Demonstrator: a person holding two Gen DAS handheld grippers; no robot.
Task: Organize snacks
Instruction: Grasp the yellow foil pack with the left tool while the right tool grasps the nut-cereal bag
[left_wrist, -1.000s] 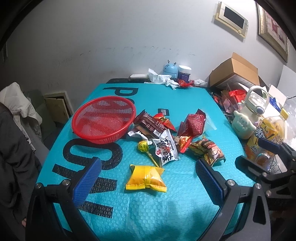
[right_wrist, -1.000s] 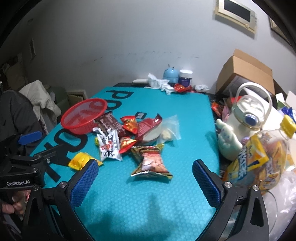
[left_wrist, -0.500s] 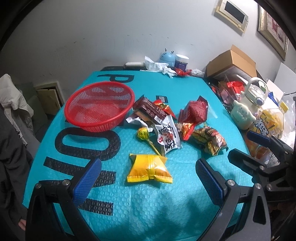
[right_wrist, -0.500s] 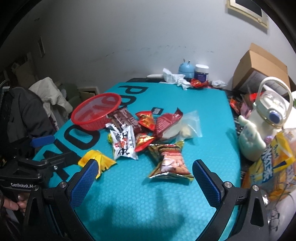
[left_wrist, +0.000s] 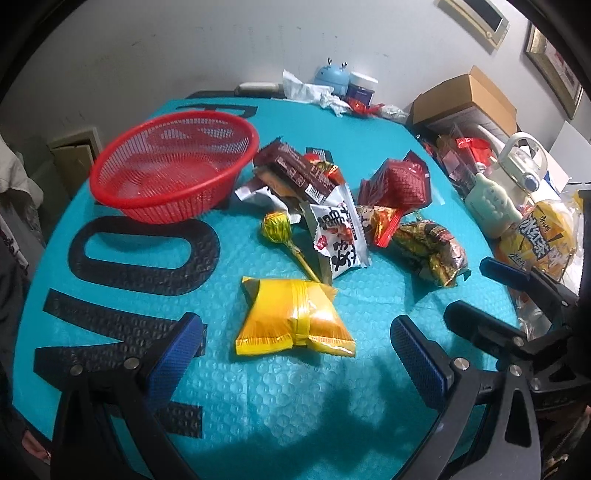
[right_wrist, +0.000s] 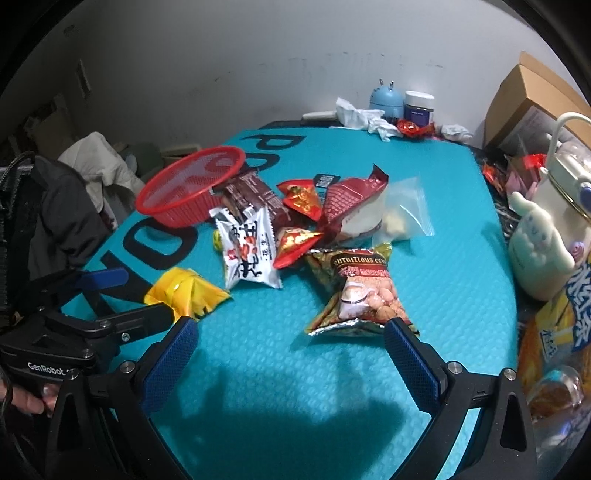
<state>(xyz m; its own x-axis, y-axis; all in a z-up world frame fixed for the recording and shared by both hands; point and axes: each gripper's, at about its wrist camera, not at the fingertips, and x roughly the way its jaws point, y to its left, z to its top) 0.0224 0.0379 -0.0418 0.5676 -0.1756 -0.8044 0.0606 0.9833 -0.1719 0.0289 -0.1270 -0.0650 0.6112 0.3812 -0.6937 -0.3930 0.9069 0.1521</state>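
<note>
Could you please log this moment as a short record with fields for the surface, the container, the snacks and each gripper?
surface: teal mat with black letters
container: red basket, nothing visible inside, at the mat's left
nearest snack, left side: yellow packet, lying flat, apart from the pile
nearest snack, right side: nut packet, lying flat
pile: white packet, lollipop, brown and red packets, beside the basket
left gripper: open, above the yellow packet, holding nothing
right gripper: open, near the nut packet, holding nothing

We see a red mesh basket (left_wrist: 173, 166) sitting empty and upright, far left. Snack packets pile (left_wrist: 332, 206) just beside it. A yellow packet (left_wrist: 291, 317) lies apart, nearer us; a nut bag (right_wrist: 364, 291) lies flat.
</note>
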